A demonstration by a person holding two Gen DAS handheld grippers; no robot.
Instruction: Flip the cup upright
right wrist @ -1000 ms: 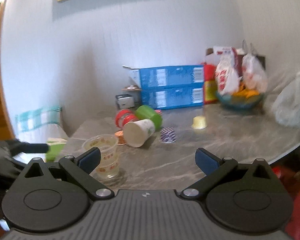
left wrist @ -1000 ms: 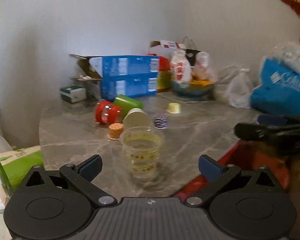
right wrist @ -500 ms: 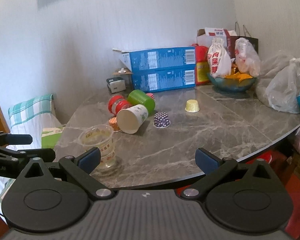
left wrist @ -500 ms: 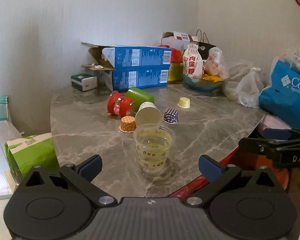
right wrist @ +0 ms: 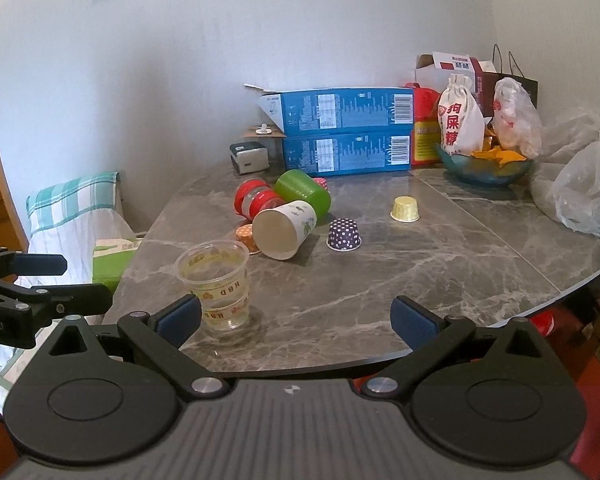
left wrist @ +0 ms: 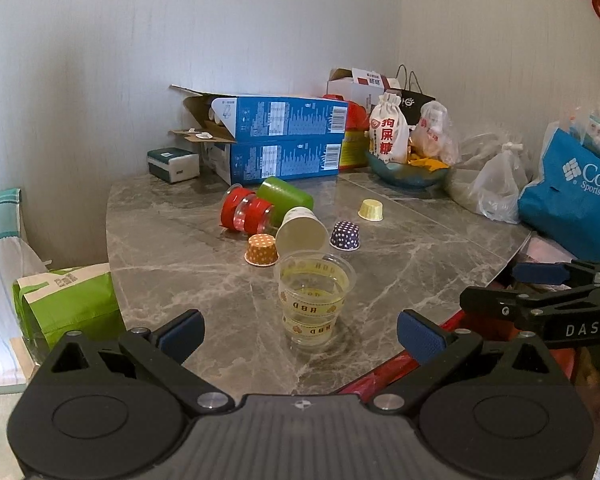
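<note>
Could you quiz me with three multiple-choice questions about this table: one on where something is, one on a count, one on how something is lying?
1. Where is the clear plastic cup?
A. near the table's front edge
B. beside the blue boxes
C. in the bowl

2. How many small patterned baking cups stand upside down?
A. one
B. three
C. six

3. The white paper cup is:
A. upright
B. lying on its side
C. crushed flat

Answers: 1 A, it stands closest to both pairs of fingers. 2 B, orange, purple, yellow. 3 B, its open mouth faces the camera.
</note>
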